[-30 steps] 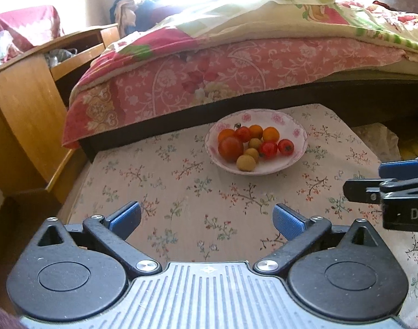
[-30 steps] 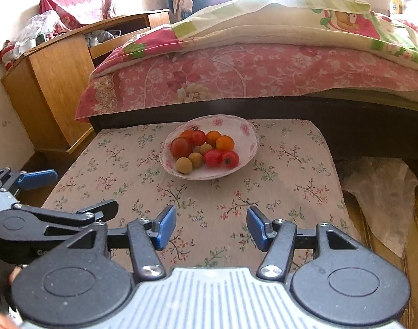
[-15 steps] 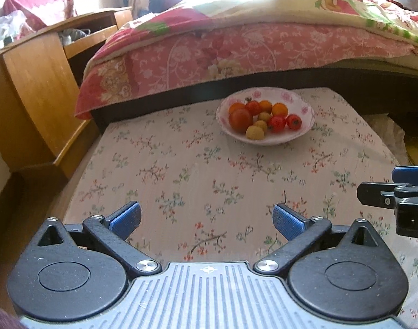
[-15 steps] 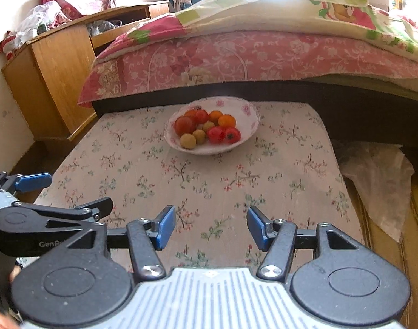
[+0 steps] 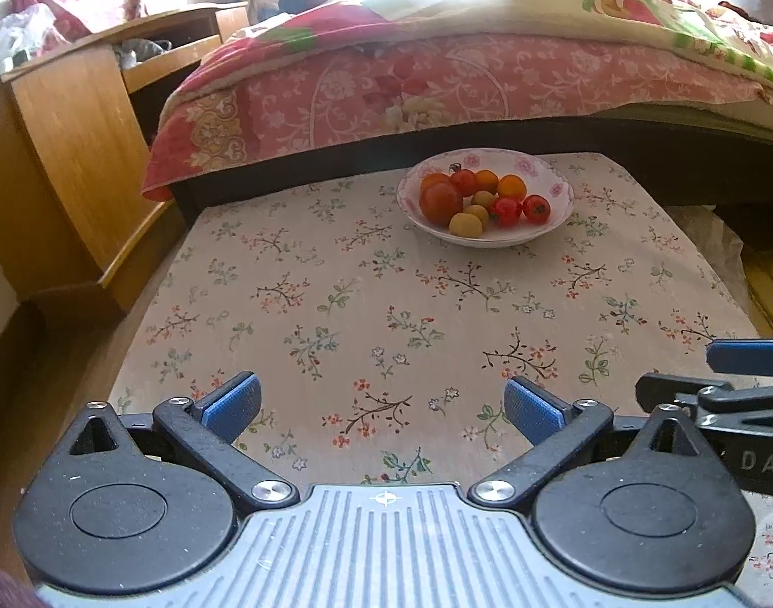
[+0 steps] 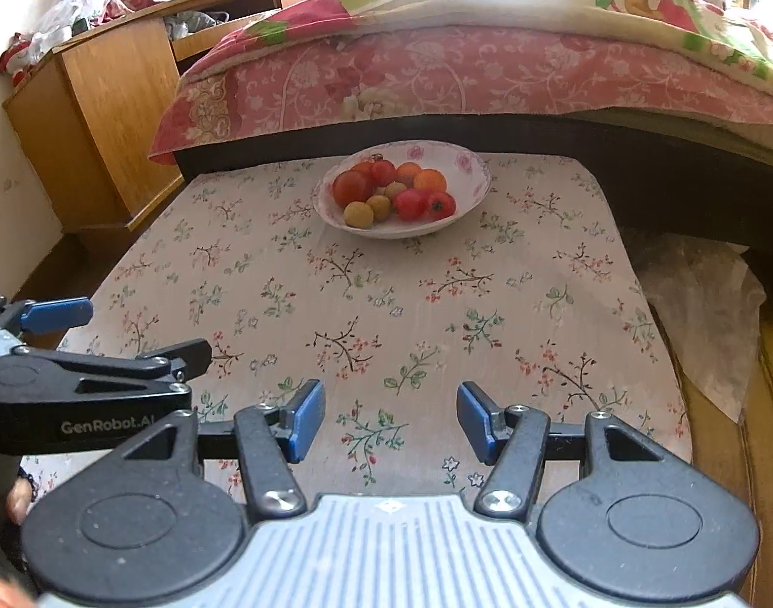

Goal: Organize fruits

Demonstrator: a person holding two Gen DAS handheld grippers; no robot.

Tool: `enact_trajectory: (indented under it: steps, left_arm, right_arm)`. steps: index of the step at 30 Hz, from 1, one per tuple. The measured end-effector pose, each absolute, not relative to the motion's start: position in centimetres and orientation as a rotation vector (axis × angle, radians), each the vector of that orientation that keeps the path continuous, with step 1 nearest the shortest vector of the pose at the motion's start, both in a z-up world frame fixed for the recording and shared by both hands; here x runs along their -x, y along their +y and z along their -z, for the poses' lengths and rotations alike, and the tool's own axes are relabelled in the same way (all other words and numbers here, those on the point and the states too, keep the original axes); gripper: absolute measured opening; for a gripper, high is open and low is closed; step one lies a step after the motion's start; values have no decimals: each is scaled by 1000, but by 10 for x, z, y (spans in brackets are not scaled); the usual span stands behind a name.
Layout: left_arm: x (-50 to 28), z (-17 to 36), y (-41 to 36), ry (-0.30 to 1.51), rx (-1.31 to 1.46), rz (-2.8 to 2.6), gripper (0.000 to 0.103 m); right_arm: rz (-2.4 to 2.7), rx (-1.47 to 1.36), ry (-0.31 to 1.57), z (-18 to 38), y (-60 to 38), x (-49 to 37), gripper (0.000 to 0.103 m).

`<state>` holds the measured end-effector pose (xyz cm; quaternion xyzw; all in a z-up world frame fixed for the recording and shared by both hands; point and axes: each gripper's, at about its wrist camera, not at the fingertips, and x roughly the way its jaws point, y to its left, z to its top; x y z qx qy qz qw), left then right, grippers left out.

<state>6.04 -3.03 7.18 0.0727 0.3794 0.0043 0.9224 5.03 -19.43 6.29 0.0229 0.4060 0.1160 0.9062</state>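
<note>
Now both grippers hang side by side over the near end of a table covered in a floral cloth (image 5: pixel 366 304), and neither one holds anything. The left gripper (image 5: pixel 381 408) has its blue pads spread wide, with only patterned cloth showing between them. The right gripper (image 6: pixel 391 418) is also released, its pads standing apart at a narrower gap, again with bare cloth in between. In the left wrist view the right gripper juts in at about 3 o'clock; in the right wrist view the left gripper comes in at about 9 o'clock, beside the near left corner of the table.

The fruits (image 5: pixel 480 197) sit heaped in a white bowl (image 5: pixel 558 202) with pink flowers on its rim, at about 12 o'clock from both grippers, at the far end of the table and well apart from the pads. The heap holds red tomatoes, orange round ones and a few small yellowish ones; the largest red one lies at the bowl's 9 o'clock side.

Behind the bowl runs a bed with a pink floral quilt (image 6: pixel 462 76). A wooden cabinet (image 5: pixel 67 152) stands at about 10 o'clock. Crumpled plastic sheeting (image 6: pixel 700 304) lies on the floor at 3 o'clock of the table.
</note>
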Motion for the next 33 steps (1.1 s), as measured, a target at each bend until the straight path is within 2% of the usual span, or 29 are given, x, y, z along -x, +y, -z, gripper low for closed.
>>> enact_trajectory:
  steps: [33]
  left_arm:
    - [-54, -65, -28, 794, -136, -14, 103]
  right_arm:
    - [-258, -41, 852, -56, -186, -44, 60]
